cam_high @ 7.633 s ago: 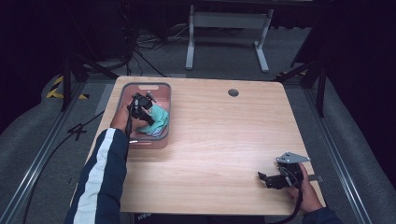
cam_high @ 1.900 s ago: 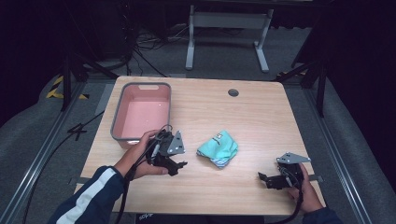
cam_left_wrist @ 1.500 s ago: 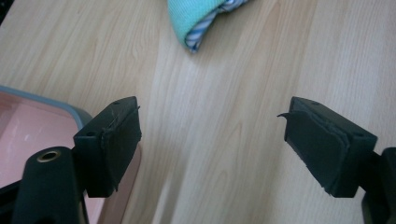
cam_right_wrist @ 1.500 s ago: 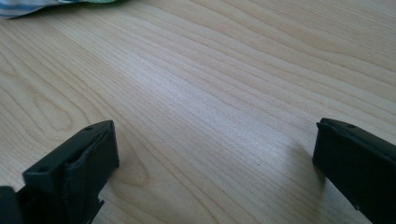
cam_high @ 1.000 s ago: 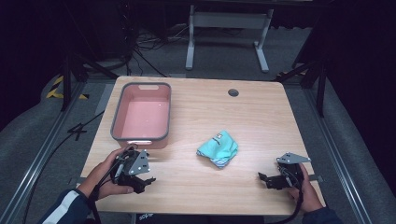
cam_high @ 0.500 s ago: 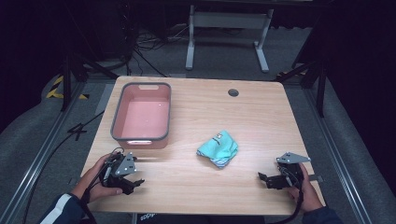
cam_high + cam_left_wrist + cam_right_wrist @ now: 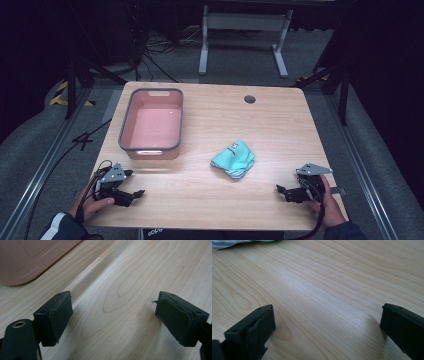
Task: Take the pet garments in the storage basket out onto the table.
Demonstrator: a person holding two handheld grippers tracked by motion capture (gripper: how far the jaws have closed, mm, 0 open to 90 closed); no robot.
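Observation:
A crumpled teal cloth (image 7: 233,159) lies on the wooden table (image 7: 210,125), right of centre. An empty pink bin (image 7: 151,122) with a grey rim stands at the back left. My left gripper (image 7: 131,195) rests near the front left corner, open, with bare wood between its jaws (image 7: 113,322); a corner of the pink bin (image 7: 27,257) lies ahead of it. My right gripper (image 7: 281,191) sits near the front right corner, open and empty (image 7: 325,330), and the cloth's edge (image 7: 229,243) shows at the top of the right gripper view.
A round cable hole (image 7: 249,99) marks the table's back edge. Metal desk legs (image 7: 240,30) and cables stand on the dark floor behind. Rails (image 7: 45,165) run along both sides of the table.
My left gripper took the cloth out of the bin, left it right of centre, then drew back to the front left corner. The right gripper stayed put.

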